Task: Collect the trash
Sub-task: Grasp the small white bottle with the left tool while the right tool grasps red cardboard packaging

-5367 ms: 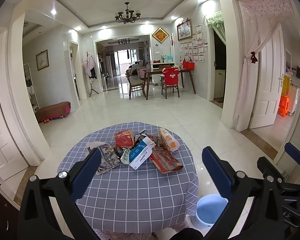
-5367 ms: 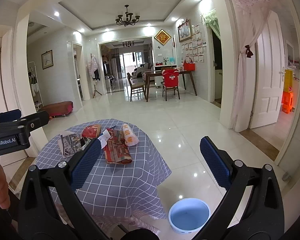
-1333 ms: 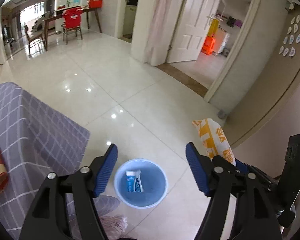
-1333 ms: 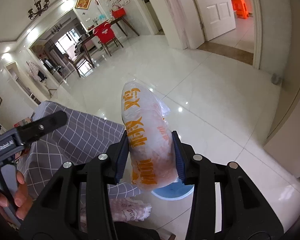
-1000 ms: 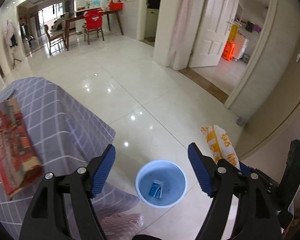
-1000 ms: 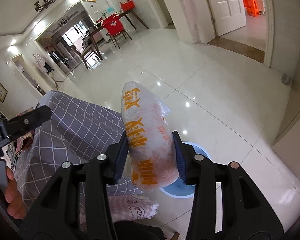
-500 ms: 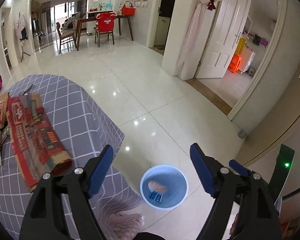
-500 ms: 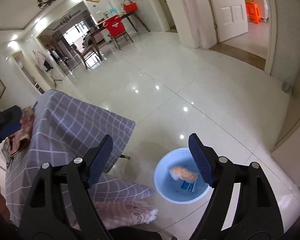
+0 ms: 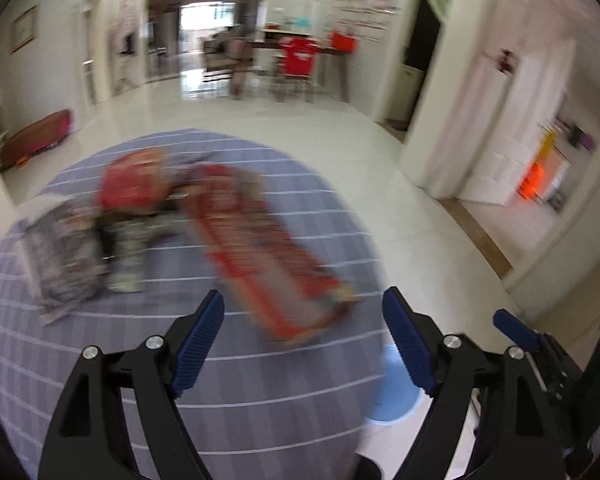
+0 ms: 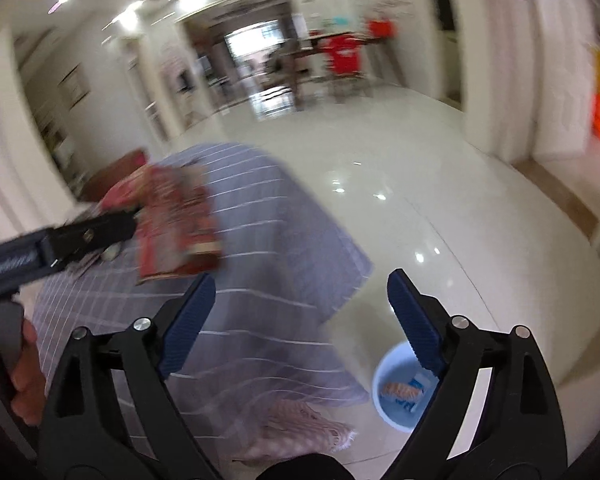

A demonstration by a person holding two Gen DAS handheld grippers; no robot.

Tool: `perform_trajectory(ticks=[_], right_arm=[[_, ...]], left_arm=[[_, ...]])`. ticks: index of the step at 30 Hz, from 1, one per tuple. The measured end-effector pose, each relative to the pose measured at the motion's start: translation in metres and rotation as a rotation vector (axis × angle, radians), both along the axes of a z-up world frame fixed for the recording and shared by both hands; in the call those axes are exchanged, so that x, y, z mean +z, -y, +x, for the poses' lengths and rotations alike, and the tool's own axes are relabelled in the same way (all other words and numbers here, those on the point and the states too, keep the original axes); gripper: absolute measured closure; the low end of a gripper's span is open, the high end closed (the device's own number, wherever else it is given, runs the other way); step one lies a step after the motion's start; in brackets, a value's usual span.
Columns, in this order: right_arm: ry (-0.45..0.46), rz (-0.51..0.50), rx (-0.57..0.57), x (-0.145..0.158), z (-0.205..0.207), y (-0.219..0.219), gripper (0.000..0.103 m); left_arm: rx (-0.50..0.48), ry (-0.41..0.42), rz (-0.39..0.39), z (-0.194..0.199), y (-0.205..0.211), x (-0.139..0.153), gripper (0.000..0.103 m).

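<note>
On the table [image 9: 260, 400], from the left: grey wrapper [image 9: 64, 256], red bag [image 9: 136, 188], then long red pack [image 9: 268, 256] near the right edge, all blurred. Above the cloth, left gripper [image 9: 304, 312]: jaws wide, just been opening further, gripping nothing; pack in line beyond the tips, untouched. Further right, on the floor beside the table, bin [image 10: 382, 396], with orange bag [image 10: 400, 390] and blue box [image 10: 418, 382] inside. Right gripper [image 10: 300, 292]: jaws spread wide, just been opening, empty, over cloth hem and floor.

Risks, as judged:
- Snagging the cloth with a low jaw and dragging the pile.
- Pinching the long pack at one end, so drooping and slipping before the bin.
- Clashing both grippers on the same piece.
- Missing the small bin and littering the floor.
</note>
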State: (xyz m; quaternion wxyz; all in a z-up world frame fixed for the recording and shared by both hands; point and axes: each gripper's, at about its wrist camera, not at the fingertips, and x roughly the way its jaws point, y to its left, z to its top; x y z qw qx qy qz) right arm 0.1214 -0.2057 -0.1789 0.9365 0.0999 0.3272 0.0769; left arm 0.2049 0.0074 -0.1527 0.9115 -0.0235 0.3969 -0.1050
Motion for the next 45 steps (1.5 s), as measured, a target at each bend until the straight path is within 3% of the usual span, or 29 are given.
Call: perform_trajectory(ticks=[7, 13, 15, 18, 21, 24, 26, 27, 34, 38, 41, 43, 45], right_arm=[[-0.011, -0.202, 0.183, -0.003, 0.032, -0.1, 0.014], [-0.041, -0.502, 0.244, -0.027, 0.07, -0.15, 0.014], [-0.043, -0.537, 0.232, -0.032, 0.078, -0.15, 0.014], [-0.072, -0.466, 0.199, -0.035, 0.099, -0.136, 0.014], [-0.081, -0.403, 0.198, -0.033, 0.113, -0.125, 0.033], [-0.074, -0.352, 0.215, -0.031, 0.121, -0.117, 0.037], [-0.062, -0.268, 0.233, -0.026, 0.128, -0.109, 0.051], [-0.067, -0.239, 0.234, -0.023, 0.13, -0.104, 0.077], [-0.06, -0.041, 0.211, -0.014, 0.145, -0.073, 0.082], [-0.048, 0.019, 0.205, -0.011, 0.137, -0.063, 0.085], [-0.046, 0.083, 0.211, -0.009, 0.133, -0.052, 0.087], [-0.044, 0.113, 0.215, -0.005, 0.131, -0.046, 0.089], [-0.04, 0.142, 0.217, -0.002, 0.13, -0.041, 0.091]], left_arm=[[0.172, -0.038, -0.043, 0.004, -0.1, -0.004, 0.023], [0.199, -0.079, -0.073, 0.005, -0.132, -0.017, 0.023], [0.181, -0.091, -0.081, 0.009, -0.131, -0.02, 0.023], [0.151, -0.105, -0.083, 0.014, -0.12, -0.026, 0.023], [0.113, -0.118, -0.083, 0.023, -0.109, -0.032, 0.023], [0.092, -0.126, -0.077, 0.032, -0.1, -0.038, 0.023], [0.079, -0.134, -0.074, 0.04, -0.093, -0.04, 0.023], [0.073, -0.135, -0.075, 0.043, -0.09, -0.041, 0.023], [0.019, -0.154, -0.064, 0.073, -0.061, -0.051, 0.023], [0.01, -0.155, -0.033, 0.091, -0.044, -0.06, 0.023], [0.008, -0.165, -0.028, 0.102, -0.037, -0.064, 0.041], [0.005, -0.184, -0.019, 0.106, -0.033, -0.067, 0.065], [0.015, -0.187, -0.01, 0.108, -0.031, -0.068, 0.079]])
